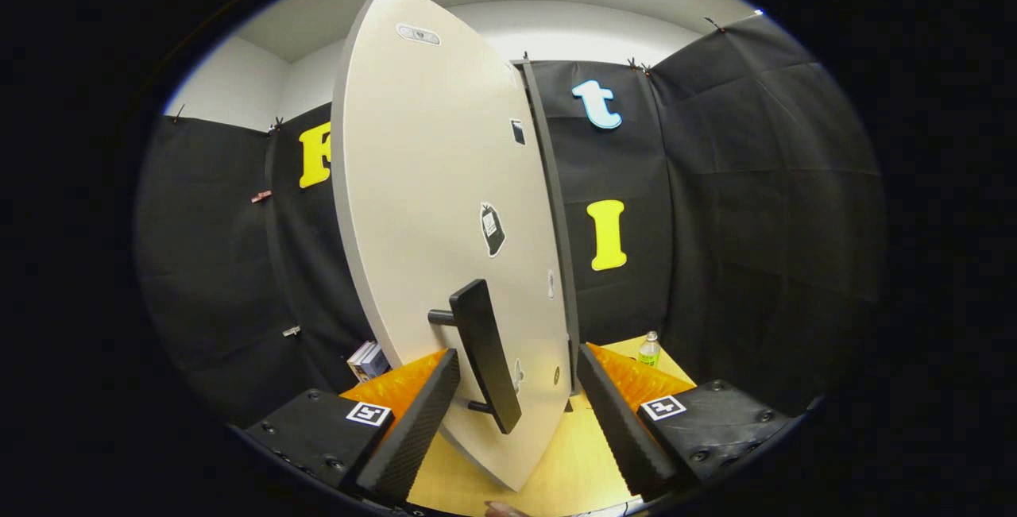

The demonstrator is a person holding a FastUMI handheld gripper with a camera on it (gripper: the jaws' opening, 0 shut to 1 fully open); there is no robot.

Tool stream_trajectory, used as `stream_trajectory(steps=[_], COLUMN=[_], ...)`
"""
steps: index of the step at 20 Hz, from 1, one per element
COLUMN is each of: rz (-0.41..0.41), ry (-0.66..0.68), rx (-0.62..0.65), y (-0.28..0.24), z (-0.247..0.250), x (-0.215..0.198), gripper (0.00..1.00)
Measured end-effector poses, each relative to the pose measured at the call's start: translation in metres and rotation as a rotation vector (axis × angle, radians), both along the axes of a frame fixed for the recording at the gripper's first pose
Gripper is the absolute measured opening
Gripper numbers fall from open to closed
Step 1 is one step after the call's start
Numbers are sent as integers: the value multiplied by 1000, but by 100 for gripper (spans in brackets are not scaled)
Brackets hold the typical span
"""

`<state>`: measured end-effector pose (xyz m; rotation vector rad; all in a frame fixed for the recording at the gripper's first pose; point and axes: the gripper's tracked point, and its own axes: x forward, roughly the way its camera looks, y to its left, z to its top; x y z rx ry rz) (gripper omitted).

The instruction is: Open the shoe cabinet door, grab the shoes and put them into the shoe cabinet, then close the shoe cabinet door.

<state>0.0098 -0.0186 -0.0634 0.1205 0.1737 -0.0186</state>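
While the shoe cabinet door (429, 207) stands swung out edge-on toward the camera, its pale grey face takes up the middle of the gripper view, tall and upright, with the bottom corner coming down over the light wooden floor (572, 461). A black bar handle (486, 354) sticks out from the lower part of that face on two short posts, tilted slightly, and it sits between the two fingers of the gripper (520, 414).

The claw is released: its ribbed black fingers (415, 426) are spread wide, one to the left of the handle and one to the right of the door's bottom edge, and neither pad presses on the handle or the panel. The handle's lower end hangs just ahead of the gap between them.

On the door's face, above the handle, there is a small dark sticker (492, 229), another small dark patch (517, 132) higher up near the hinge side, and a pale fitting (418, 34) close to the top edge. Just right of the door runs a narrow dark upright strip (552, 207), which looks like the cabinet's frame edge; the inside of the cabinet is hidden behind the door, so its contents cannot be told.

Left of the door's foot, low against the wall, lies a small stack of books (367, 360). Right of the door, beyond the right finger, a small clear bottle (649, 349) with a green label stands on the floor.
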Motion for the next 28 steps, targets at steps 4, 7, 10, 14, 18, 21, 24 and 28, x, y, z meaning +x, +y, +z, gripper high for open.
stream_trajectory(steps=[4,7,10,14,18,21,24,28], rz=[14,46,88,151,199,226,241,245], ry=[9,3,-18,-27,-24,-32,-45,-64], rx=[14,8,4,0,-1,-7,-22,-46], y=[36,65,92,125,147,159,167,171], z=[-9,-11,-7,-7,-9,-7,-3,2], x=[18,32,41,47,49,49,47,45], gripper=[98,98,98,98,98,98,98,98])
